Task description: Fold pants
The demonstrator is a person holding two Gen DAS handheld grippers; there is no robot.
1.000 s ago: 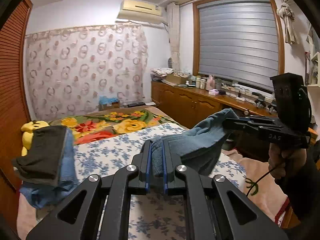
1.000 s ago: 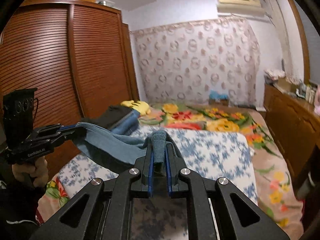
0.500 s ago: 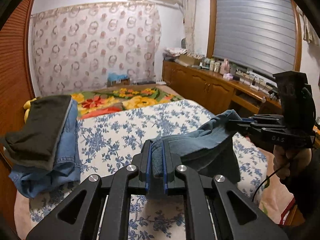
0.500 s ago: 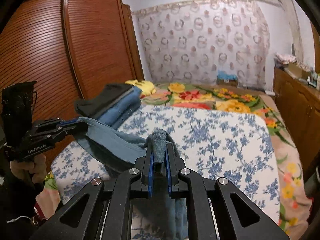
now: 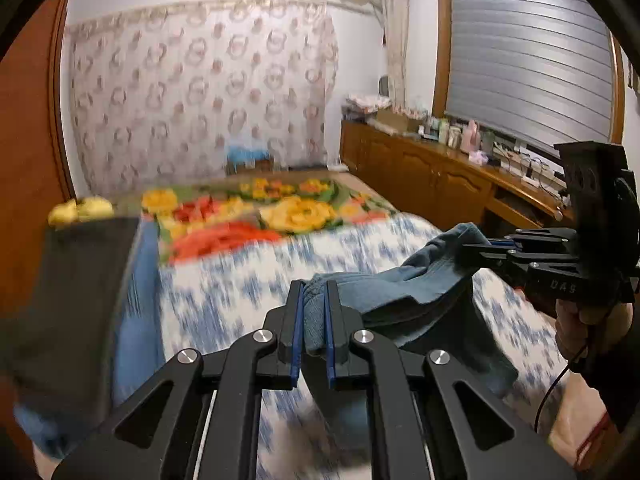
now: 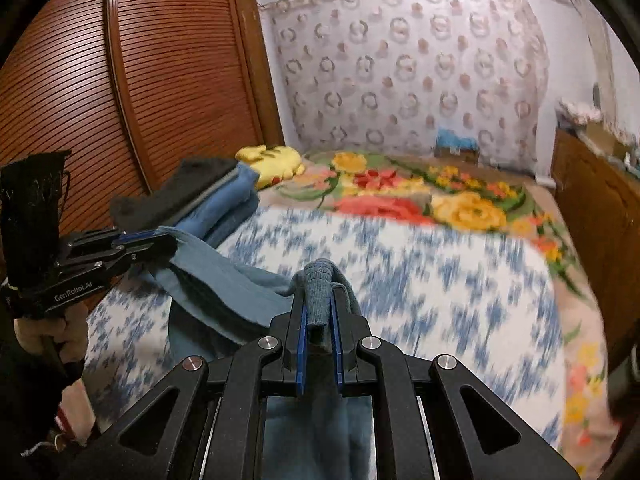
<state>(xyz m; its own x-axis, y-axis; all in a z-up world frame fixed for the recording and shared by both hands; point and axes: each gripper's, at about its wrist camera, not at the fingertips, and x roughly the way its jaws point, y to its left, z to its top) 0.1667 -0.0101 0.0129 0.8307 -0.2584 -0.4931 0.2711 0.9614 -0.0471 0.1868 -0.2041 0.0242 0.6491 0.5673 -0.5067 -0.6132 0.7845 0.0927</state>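
Blue-and-white floral bedding covers the near part of a bed, with a bright flowered blanket beyond it and a patterned curtain across the far wall. Louvred wooden wardrobe doors stand along one side, and a wooden sideboard runs under a shuttered window on the other.

The left gripper has its blue-lined fingers pressed almost together on a bunched edge of the blue pants. The right gripper is likewise clamped on another bunch of the same garment, a rolled fold poking up between its fingers. The pants hang stretched between the two tools above the near end of the bed, the slack cloth drooping toward the bedding.

A stack of folded clothes, dark on top and blue beneath, lies on the bed next to the wardrobe.

Compared with half a second ago, both cameras sit lower and nearer the bedding, which is now smeared by motion; the folded stack looms larger at the left gripper's side, and both grips on the pants are unchanged.
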